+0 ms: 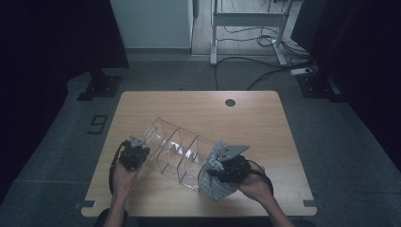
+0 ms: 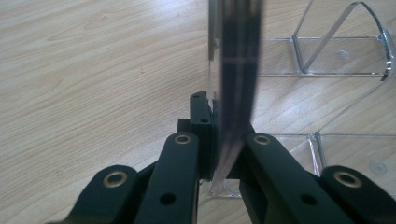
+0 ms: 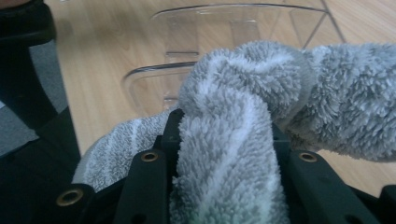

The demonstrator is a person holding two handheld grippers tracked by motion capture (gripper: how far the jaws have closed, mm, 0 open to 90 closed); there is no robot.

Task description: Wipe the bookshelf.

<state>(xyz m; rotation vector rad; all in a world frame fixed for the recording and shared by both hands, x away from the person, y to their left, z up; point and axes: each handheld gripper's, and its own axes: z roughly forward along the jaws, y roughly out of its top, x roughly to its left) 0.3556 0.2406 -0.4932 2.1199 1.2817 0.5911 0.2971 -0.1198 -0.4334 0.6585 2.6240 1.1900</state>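
A clear acrylic organizer (image 1: 177, 153) with several compartments lies slanted across the wooden table (image 1: 198, 106). My left gripper (image 1: 134, 153) is at its left end, shut on one of its thin clear walls (image 2: 233, 93); its jaws pinch that edge-on wall. A grey towel with white stripes (image 1: 216, 182) sits at the organizer's right end near the table's front. My right gripper (image 1: 226, 165) is shut on this towel (image 3: 243, 121), whose fluffy folds bulge up between the jaws. Beyond the towel I see the organizer's curved clear rims (image 3: 224, 28).
The table has a round cable hole (image 1: 230, 102) near its far edge. Bare wood spreads behind and to the right of the organizer. On the floor beyond stand a white frame (image 1: 248, 28), cables and dark stands.
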